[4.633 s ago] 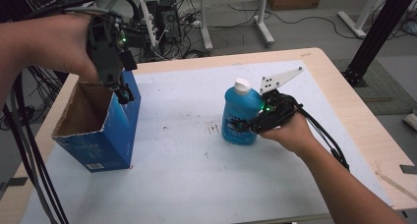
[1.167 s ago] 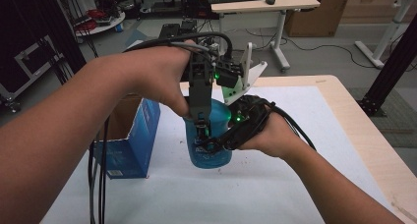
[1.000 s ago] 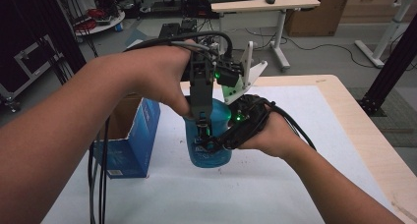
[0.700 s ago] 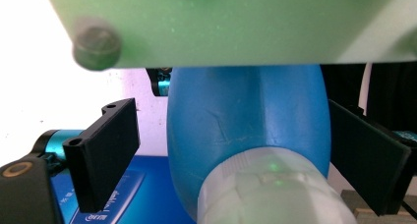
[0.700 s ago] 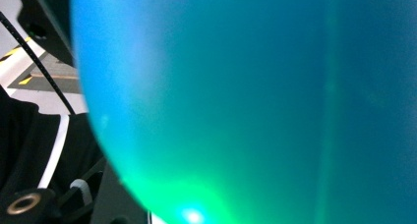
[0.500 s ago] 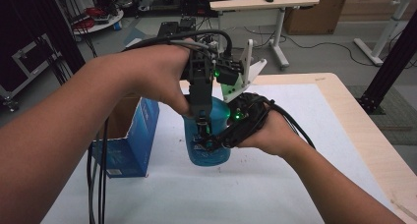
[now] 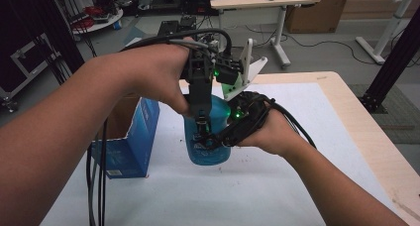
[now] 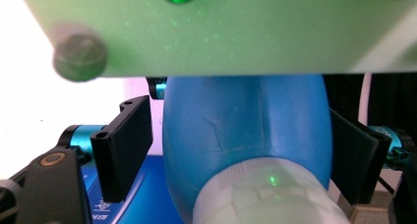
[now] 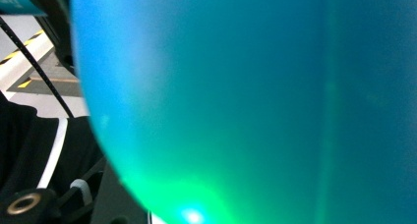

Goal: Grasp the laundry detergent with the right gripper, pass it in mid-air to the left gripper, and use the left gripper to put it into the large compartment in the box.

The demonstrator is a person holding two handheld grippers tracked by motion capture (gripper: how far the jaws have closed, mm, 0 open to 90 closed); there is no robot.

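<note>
- My right gripper [image 7: 218,142] comes in level from the right, forearm low over the white surface [image 7: 277,186], jaws clamped across the body of the blue bottle [image 7: 208,137], which stands upright mid-surface just right of the blue box [image 7: 131,137].
- My left hand [image 7: 153,82] arches over from the left, wrist bent, pointing the left gripper [image 7: 200,122] straight down at the bottle's top.
- In the left gripper view its jaws flank the bottle's shoulder above the white cap [image 8: 265,194]; they have just been closing, a gap remains on one side, so nothing is gripped yet.
</note>
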